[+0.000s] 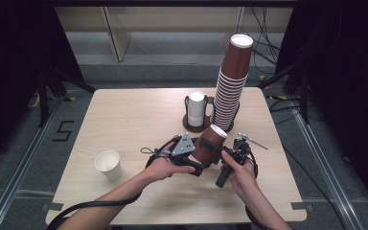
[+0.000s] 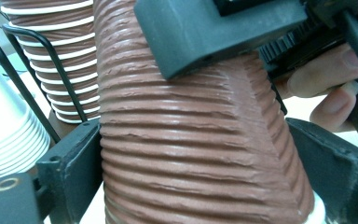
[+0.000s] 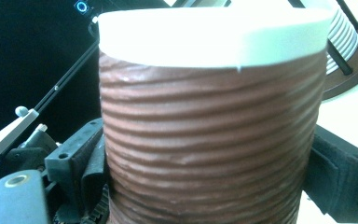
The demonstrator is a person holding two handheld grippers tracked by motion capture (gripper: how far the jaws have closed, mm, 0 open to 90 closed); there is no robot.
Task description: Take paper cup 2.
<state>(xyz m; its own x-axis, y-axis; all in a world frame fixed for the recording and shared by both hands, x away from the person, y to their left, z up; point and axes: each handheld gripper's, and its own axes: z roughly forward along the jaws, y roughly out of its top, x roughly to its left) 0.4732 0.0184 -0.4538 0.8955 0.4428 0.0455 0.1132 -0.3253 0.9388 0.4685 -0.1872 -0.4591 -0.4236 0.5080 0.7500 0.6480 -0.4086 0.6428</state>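
Pale wood forms the table [image 1: 124, 124], set on a grey floor with dark drapes at both sides. Over its near half, a ribbed brown cup [image 1: 210, 143] is held off the tabletop between the two grippers, tilted, its white rim turned up and away toward the stack behind it. The left gripper [image 1: 199, 155] is placed at the cup's left and lower side; in the left gripper view its jaws are seen flanking the ribbed wall [image 2: 191, 154], the left jaw against it, though whether both pads press cannot be told from that view. The right gripper [image 1: 225, 155] is set at the cup's right side; in the right gripper view its jaws stand at either side of the cup [image 3: 209, 140], close to the wall, and a firm grip cannot be confirmed there either. Just behind the cup, a tall leaning stack of brown cups [image 1: 231, 86] is seen in a dark wire holder [image 1: 196, 125], with a shorter white stack [image 1: 196, 109] beside it. Well to the cup's left, a single white cup [image 1: 108, 164] stands upright.
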